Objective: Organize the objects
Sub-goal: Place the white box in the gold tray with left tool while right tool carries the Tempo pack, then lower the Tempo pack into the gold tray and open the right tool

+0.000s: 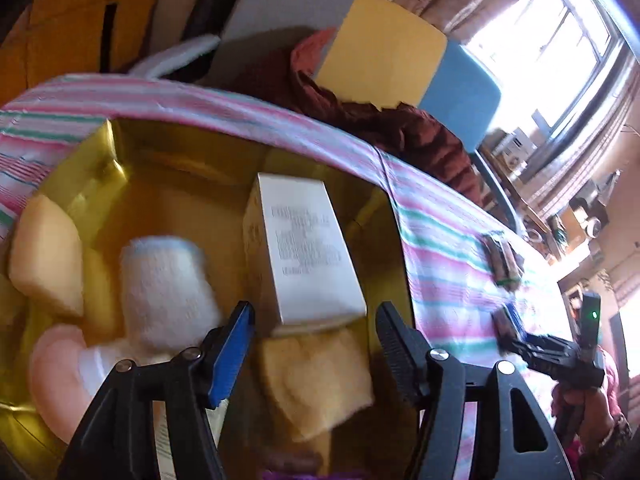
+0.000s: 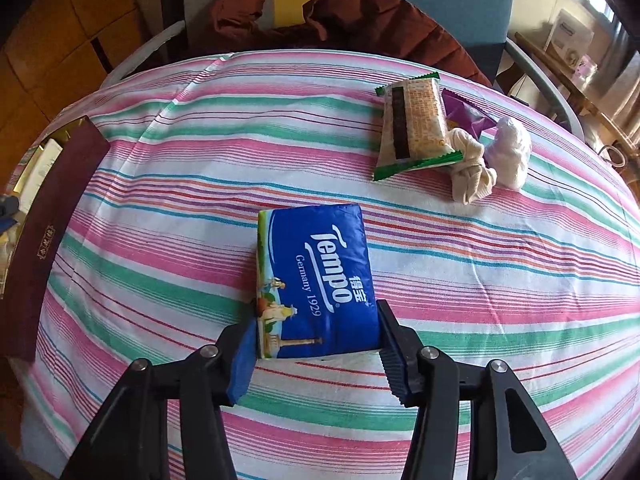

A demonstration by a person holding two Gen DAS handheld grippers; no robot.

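Note:
A gold-lined box [image 1: 180, 160] lies on the striped tablecloth [image 2: 480, 280]. In it are a white carton [image 1: 304, 248], a rolled white towel [image 1: 164, 292], yellow sponges [image 1: 44, 256] and a pink soft item [image 1: 56, 368]. My left gripper [image 1: 312, 312] hangs open over the box. The carton's near end lies between its fingers with a gap on each side. In the right wrist view a blue Tempo tissue pack [image 2: 320, 272] lies on the cloth. My right gripper [image 2: 316, 320] is shut on the pack's near end, both pads against its sides.
A green-edged snack packet [image 2: 416, 124], a purple packet [image 2: 464, 116], a cream cloth bundle [image 2: 472, 168] and a crumpled white bag [image 2: 512, 152] lie at the cloth's far right. The box's dark red outer wall [image 2: 52, 216] is at the left. A brown jacket [image 2: 380, 28] drapes a chair behind.

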